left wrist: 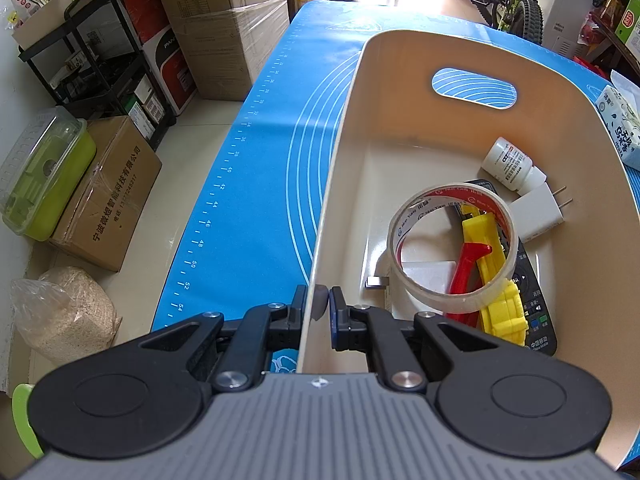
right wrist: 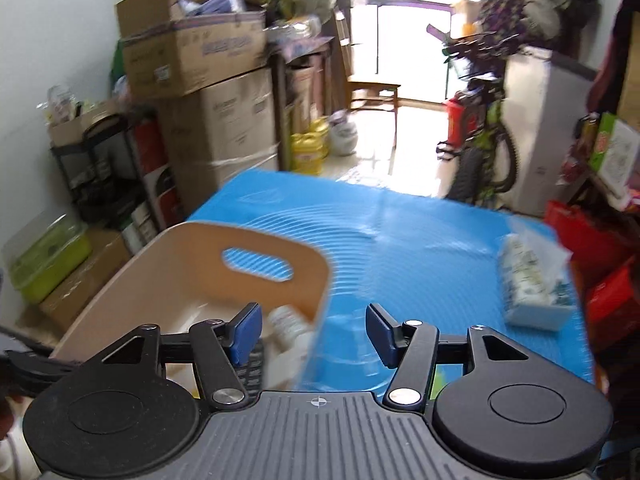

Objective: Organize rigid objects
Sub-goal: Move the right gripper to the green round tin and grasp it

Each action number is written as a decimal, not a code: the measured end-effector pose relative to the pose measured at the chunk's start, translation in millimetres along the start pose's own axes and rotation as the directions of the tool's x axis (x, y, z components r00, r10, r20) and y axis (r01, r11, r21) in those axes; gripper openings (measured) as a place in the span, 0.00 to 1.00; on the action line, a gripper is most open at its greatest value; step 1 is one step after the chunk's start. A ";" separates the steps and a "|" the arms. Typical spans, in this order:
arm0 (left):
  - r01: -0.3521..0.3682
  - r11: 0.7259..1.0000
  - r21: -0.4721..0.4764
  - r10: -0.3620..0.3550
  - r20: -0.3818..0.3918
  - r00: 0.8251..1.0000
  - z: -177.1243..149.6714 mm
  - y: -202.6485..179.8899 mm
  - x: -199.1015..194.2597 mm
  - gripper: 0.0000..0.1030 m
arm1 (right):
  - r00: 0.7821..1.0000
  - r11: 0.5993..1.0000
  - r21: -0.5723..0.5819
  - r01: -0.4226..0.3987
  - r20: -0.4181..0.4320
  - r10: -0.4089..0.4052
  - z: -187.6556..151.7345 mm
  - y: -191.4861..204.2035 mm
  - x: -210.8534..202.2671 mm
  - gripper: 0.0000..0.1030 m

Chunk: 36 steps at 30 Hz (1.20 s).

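A beige plastic basket point(left wrist: 400, 80) with a handle slot stands on the blue mat point(left wrist: 256, 160). Inside lie a roll of clear tape point(left wrist: 452, 248), a yellow and red toy point(left wrist: 492, 276), a white bottle point(left wrist: 510, 165), a white charger plug point(left wrist: 538, 212) and a black remote point(left wrist: 536, 312). My left gripper point(left wrist: 319, 306) is shut on the basket's left wall near its corner. My right gripper point(right wrist: 314, 334) is open and empty, above the basket's point(right wrist: 192, 276) right wall, with the white bottle point(right wrist: 286, 326) seen between its fingers.
A tissue pack point(right wrist: 534, 284) lies on the mat at the right. Cardboard boxes point(left wrist: 224, 32), a black shelf point(left wrist: 100, 64) and a green container point(left wrist: 44, 172) stand on the floor to the left. A bicycle point(right wrist: 484, 148) stands beyond the table.
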<state>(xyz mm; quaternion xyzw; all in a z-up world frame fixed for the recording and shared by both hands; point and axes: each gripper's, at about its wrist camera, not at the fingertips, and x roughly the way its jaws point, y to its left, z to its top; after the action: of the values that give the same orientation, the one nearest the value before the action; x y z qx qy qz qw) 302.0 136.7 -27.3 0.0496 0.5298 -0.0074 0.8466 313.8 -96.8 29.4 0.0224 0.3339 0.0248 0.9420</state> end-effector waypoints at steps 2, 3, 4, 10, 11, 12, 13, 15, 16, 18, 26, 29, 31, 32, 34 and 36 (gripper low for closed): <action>0.000 1.000 0.000 0.000 0.000 1.000 0.1 0.0 0.0 0.12 | 1.000 0.999 0.040 0.023 0.002 -0.023 -1.6 -17.9 1.3 0.64; 0.000 1.000 0.000 0.000 0.000 1.000 0.1 0.0 0.0 0.12 | 0.999 0.998 0.059 0.032 0.000 -0.032 -2.7 -26.5 3.1 0.64; 0.000 1.000 0.000 0.000 0.000 1.000 0.1 -0.1 0.0 0.12 | 0.999 0.996 0.078 0.043 -0.005 -0.043 -4.9 -34.7 6.4 0.65; 0.000 1.000 0.000 0.000 0.000 1.000 0.2 -0.2 0.0 0.12 | 0.990 0.975 0.201 0.100 -0.115 -0.077 -26.7 -74.6 41.1 0.66; 0.000 1.000 0.000 0.000 0.000 1.000 0.2 -0.2 0.0 0.12 | 0.989 0.972 0.212 0.102 -0.129 -0.076 -31.6 -77.8 47.9 0.66; 0.001 1.000 0.000 -0.001 -0.001 1.000 0.1 -0.2 0.0 0.12 | 0.987 0.969 0.222 0.104 -0.142 -0.074 -35.6 -81.4 54.5 0.66; 0.002 1.000 -0.001 -0.002 -0.001 1.000 0.1 -0.1 0.0 0.12 | 0.986 0.967 0.230 0.106 -0.152 -0.072 -40.0 -82.3 60.6 0.66; 0.001 1.000 -0.002 -0.001 -0.001 1.000 -0.1 0.1 -0.2 0.12 | 0.983 0.964 0.240 0.110 -0.172 -0.070 -48.1 -85.8 73.0 0.66; 0.001 1.000 -0.001 -0.001 -0.001 1.000 -0.1 0.3 -0.2 0.12 | 0.981 0.964 0.242 0.113 -0.183 -0.069 -52.0 -86.4 78.4 0.67; 0.001 1.000 -0.001 -0.001 -0.001 1.000 0.1 0.8 -0.3 0.12 | 0.976 0.963 0.240 0.125 -0.204 -0.075 -59.7 -86.3 89.4 0.67; -0.001 1.000 0.000 0.001 -0.001 1.000 0.2 0.7 -0.2 0.12 | 0.971 0.955 0.255 0.153 -0.219 -0.097 -80.1 -80.9 113.8 0.67; -0.002 1.000 0.002 0.002 0.000 1.000 -0.3 2.4 -1.2 0.12 | 0.973 0.958 0.237 0.163 -0.199 -0.116 -84.0 -78.1 118.3 0.67; -0.003 1.000 0.002 0.003 0.000 1.000 -0.3 2.1 -1.2 0.12 | 0.972 0.959 0.227 0.172 -0.195 -0.128 -83.5 -76.6 121.6 0.66; -0.003 1.000 0.003 0.003 0.000 1.000 -0.3 2.2 -1.1 0.12 | 0.973 0.958 0.222 0.181 -0.184 -0.142 -84.0 -75.5 121.6 0.62; -0.005 1.000 0.004 0.005 0.000 1.000 -0.5 2.8 -0.9 0.12 | 0.973 0.960 0.210 0.186 -0.172 -0.150 -85.7 -72.2 121.1 0.52; -0.005 1.000 0.004 0.005 0.000 1.000 -0.5 2.7 -0.9 0.12 | 0.974 0.963 0.192 0.191 -0.159 -0.162 -88.2 -69.6 120.0 0.52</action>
<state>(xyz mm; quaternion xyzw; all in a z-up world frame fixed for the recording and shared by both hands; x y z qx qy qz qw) 301.4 139.3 -26.5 0.0527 0.5298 -0.0066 0.8465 353.5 -156.5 -118.5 0.0881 0.4015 -0.0924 0.9069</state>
